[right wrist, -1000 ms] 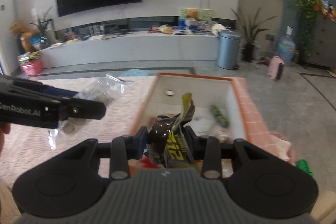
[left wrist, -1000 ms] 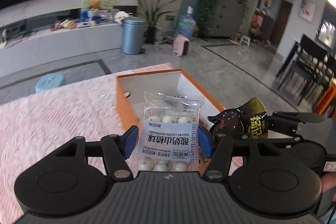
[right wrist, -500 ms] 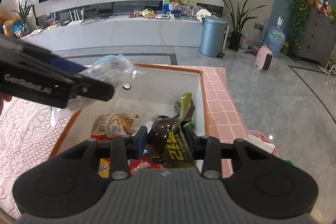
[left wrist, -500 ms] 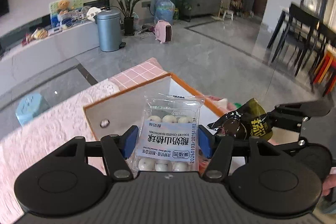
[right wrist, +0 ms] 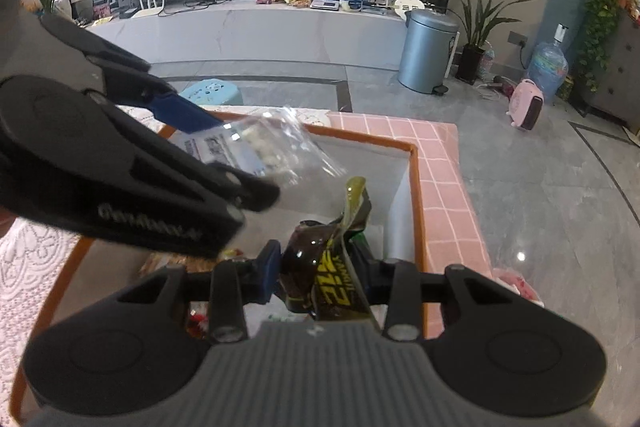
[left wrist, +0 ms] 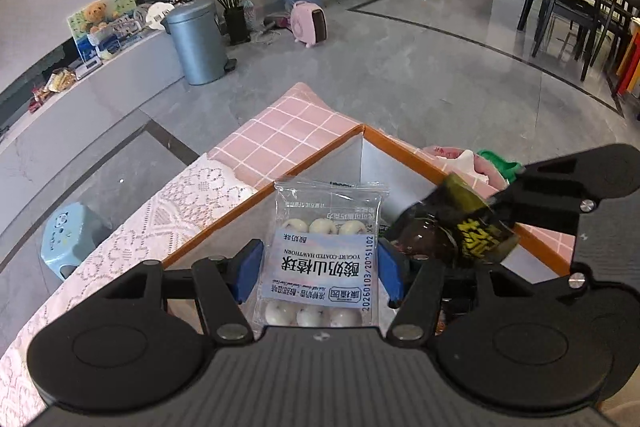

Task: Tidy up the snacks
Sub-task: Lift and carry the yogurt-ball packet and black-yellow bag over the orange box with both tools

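Observation:
My left gripper [left wrist: 320, 277] is shut on a clear packet of white yogurt-coated hawthorn balls [left wrist: 324, 227], held upright between its blue pads. My right gripper [right wrist: 320, 275] is shut on a crumpled dark packet with yellow lettering [right wrist: 320, 259]. Both packets hang side by side over the orange-rimmed box [right wrist: 416, 187] with white inner walls. From the right wrist view, the left gripper [right wrist: 240, 159] reaches in from the left with the clear packet [right wrist: 280, 143]. The left wrist view shows the dark packet [left wrist: 456, 231] at right, above the box's far corner [left wrist: 362, 131]. Several other snacks lie inside, mostly hidden.
The box sits on a table with a white lace cloth [left wrist: 160, 219] and a pink checked cloth [right wrist: 440, 163] near the table's corner. Beyond the edge is grey floor with a light blue stool [left wrist: 68, 239], a grey bin [right wrist: 428, 51] and a pink heater [right wrist: 528, 105].
Both grippers have moved together toward the box and lowered over it, each still gripping its packet. The box's far corner now fills more of both views.

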